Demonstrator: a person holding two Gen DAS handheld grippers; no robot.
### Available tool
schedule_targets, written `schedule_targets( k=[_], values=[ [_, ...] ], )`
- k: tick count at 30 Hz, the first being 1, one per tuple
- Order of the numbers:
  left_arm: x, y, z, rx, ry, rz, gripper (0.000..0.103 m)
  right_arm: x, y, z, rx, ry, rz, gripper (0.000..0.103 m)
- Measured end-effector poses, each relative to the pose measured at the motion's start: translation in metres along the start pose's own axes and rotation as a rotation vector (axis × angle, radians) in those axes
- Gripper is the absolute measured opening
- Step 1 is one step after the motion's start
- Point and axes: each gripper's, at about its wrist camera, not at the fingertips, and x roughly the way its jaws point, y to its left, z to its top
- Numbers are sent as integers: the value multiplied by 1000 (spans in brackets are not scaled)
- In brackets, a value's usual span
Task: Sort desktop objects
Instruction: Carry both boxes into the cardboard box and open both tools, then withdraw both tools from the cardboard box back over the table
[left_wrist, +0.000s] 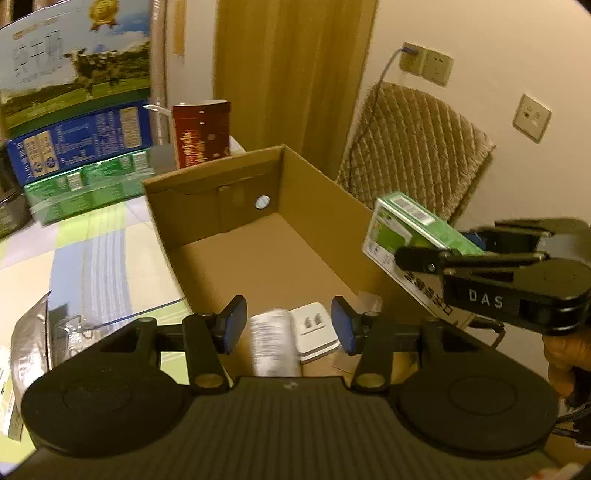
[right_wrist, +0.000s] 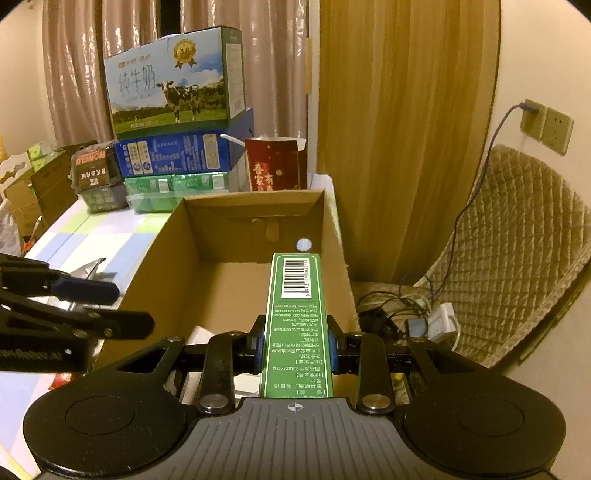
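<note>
The right hand-held gripper (right_wrist: 295, 349) pinches a long green carton (right_wrist: 297, 317) with a barcode, held over the open cardboard box (right_wrist: 159, 258) on the bench (right_wrist: 96, 236). The left hand-held gripper (left_wrist: 289, 325) is spread above a blurred white cylinder (left_wrist: 271, 341) in the box's near end.

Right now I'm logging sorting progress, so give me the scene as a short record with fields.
right gripper: shut on green carton, held above the box
left gripper: open, nothing pressed between its pads
cardboard box: open-topped, far end bare
already in box: white flat item and blurred white labelled item at the near end
</note>
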Motion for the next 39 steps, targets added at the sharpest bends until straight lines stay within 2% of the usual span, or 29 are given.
schedule_targets(
  k=[9,11,13,19,22,32,37,39],
  values=[
    [-14,15,-4,-10,-16,38,45,10,8,7,27,-22,49,28],
    [-16,19,-5,-17,-17,35,45,11,6,12,46,-24,65,32],
    [-18,21,-8,-18,-16,43,45,7,5,13,53,-40,60,56],
    [-28,32,-17,-32,-23,54,50,-11,4,6,45,-64,39,60],
    [-36,35,-21,-40,-30,56,55,-22,4,-2,52,-64,32,64],
    [-70,48,-41,-52,-50,90,59,-48,23,-26,48,-43,43,71],
    [-89,59,-52,-68,-57,116,63,-58,44,-32,25,-35,60,82],
    [-97,64,-56,-70,-61,129,68,-62,54,-34,12,-36,64,87]
  ],
)
